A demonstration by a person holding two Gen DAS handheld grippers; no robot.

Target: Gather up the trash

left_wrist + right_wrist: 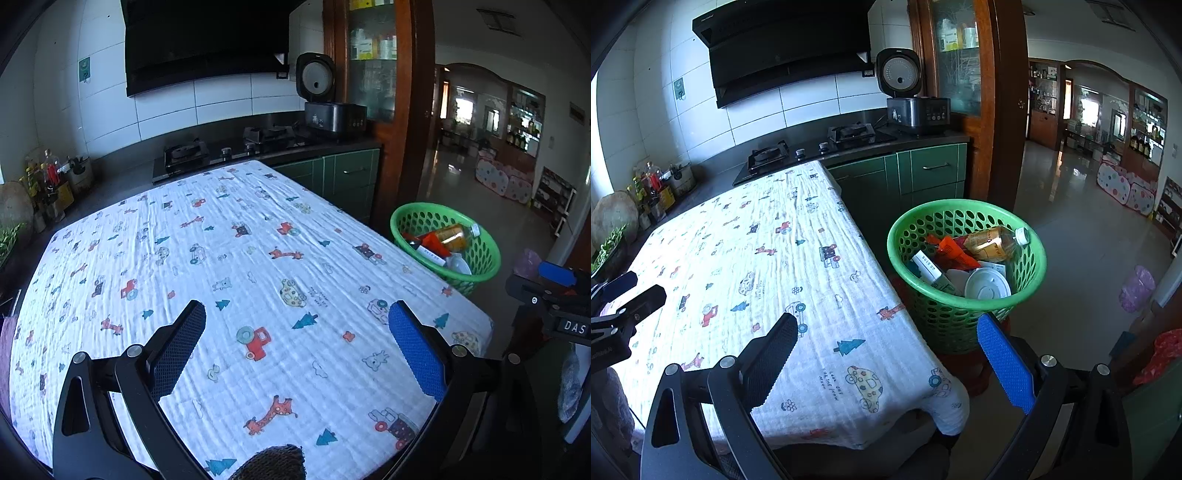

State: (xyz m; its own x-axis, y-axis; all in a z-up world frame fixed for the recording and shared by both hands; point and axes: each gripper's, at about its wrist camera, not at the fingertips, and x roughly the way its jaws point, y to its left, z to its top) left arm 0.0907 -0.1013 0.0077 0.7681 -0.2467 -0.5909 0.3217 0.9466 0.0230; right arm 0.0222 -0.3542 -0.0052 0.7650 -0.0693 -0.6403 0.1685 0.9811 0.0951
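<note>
over the patterned tablecloth (258, 258) your left gripper (295, 343) hangs with its jaws spread wide, holding nothing. your right gripper (886, 354) sits just as wide and empty by the table's corner. beyond it the green basket (905, 236) holds the trash; the plastic bottle (993, 243) lies tilted, cap toward the far-right rim.

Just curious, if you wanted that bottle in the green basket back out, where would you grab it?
Probably the bottle by its neck below the white cap, coming from above: it lies tilted on top of the pile with the cap end raised near the basket rim.
</note>
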